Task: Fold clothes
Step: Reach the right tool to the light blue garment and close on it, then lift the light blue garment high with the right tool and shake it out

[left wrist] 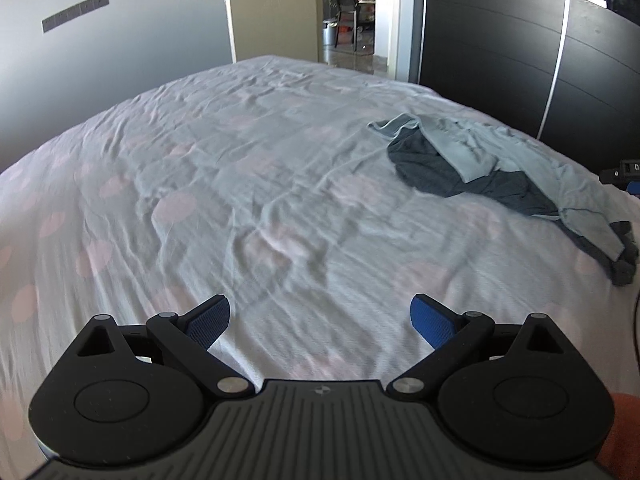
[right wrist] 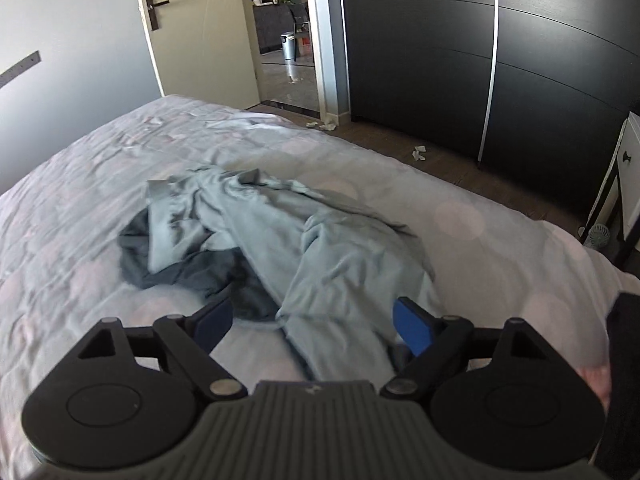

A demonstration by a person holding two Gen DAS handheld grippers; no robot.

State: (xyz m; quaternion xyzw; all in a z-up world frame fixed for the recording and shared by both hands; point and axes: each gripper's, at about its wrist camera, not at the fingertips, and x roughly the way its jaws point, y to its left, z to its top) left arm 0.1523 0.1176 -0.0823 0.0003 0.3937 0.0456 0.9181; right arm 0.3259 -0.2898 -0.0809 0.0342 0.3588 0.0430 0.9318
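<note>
A crumpled light blue garment [right wrist: 320,248] lies on top of a dark grey garment [right wrist: 192,268] on the bed. In the left wrist view the same light blue garment [left wrist: 480,148] and dark grey garment [left wrist: 432,172] lie far to the right. My left gripper [left wrist: 320,320] is open and empty, above bare sheet. My right gripper [right wrist: 314,326] is open, just above the near end of the light blue garment, with cloth between its spread fingers but not gripped.
The bed [left wrist: 200,200] has a wrinkled pale sheet with pink dots. A dark wardrobe [right wrist: 500,60] stands beyond the bed's right side. An open door [right wrist: 200,32] leads to another room. Paper scraps [right wrist: 418,154] lie on the floor. A white cabinet [right wrist: 628,176] is at the right.
</note>
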